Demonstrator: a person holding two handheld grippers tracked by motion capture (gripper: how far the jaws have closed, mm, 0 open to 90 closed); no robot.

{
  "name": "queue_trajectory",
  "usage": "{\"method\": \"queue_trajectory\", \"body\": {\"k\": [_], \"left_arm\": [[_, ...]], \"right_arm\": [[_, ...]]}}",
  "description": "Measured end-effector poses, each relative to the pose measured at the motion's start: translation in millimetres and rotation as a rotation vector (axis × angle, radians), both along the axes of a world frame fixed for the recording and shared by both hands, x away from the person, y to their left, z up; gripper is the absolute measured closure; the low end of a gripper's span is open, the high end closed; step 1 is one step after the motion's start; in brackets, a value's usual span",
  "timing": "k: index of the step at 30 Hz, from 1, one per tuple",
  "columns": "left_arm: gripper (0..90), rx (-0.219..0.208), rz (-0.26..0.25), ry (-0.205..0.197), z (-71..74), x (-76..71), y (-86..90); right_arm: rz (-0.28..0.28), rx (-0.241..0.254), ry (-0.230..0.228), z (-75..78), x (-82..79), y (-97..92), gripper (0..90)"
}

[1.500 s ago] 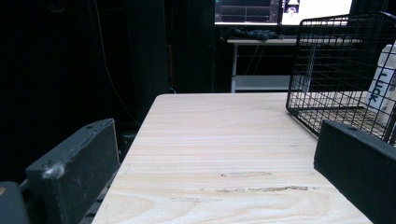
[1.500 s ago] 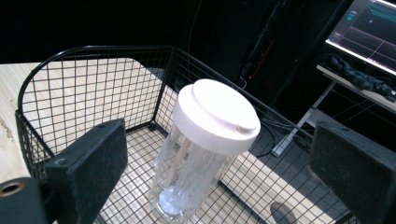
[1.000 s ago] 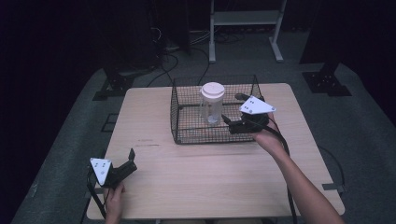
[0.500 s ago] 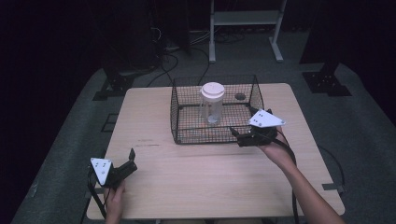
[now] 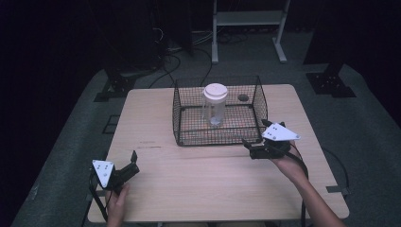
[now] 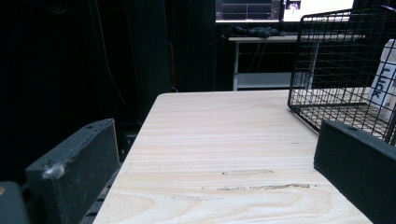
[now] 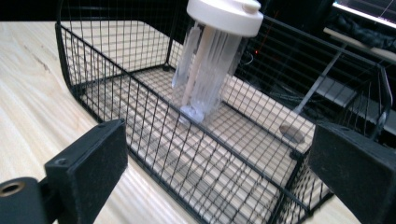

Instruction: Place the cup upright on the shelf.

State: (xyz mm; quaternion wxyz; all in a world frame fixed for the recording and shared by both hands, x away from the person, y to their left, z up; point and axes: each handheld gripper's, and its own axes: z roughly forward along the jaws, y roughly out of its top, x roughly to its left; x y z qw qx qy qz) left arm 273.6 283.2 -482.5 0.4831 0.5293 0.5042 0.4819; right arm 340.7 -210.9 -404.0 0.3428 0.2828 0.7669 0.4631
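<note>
We see one wire basket (image 5: 220,111) at the desk's (image 5: 198,184) far edge, near the middle. One clear bottle (image 5: 215,104) with a white lid stands upright inside it.

Right gripper (image 5: 256,149): just outside the basket's near right corner, jaws spread wide, holding nothing. Left gripper (image 5: 128,171): near the desk's near left corner, jaws wide apart, empty.

Risk, as we judge it: the right gripper's jaws could snag the mesh and drag the basket, tipping the tall bottle.

Count: two grippers, one basket, one bottle.

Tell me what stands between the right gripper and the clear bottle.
The wire basket's near wall does: the right gripper sits outside it with open jaws, while the bottle stands upright inside. The basket's top is open.
</note>
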Motion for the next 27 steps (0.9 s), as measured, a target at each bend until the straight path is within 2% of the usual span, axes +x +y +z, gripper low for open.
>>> {"method": "queue_trajectory", "body": {"k": [14,27], "left_arm": [[0.0,0.003,0.0,-0.001,-0.1,-0.5,-0.4],[0.0,0.008,-0.009,-0.001,-0.1,-0.7,-0.9]], "right_arm": [[-0.023,0.021,0.009,-13.0,-17.4,-19.2,4.1],[-0.056,0.026,0.032,-37.9,-35.6,-35.5,4.1]]}}
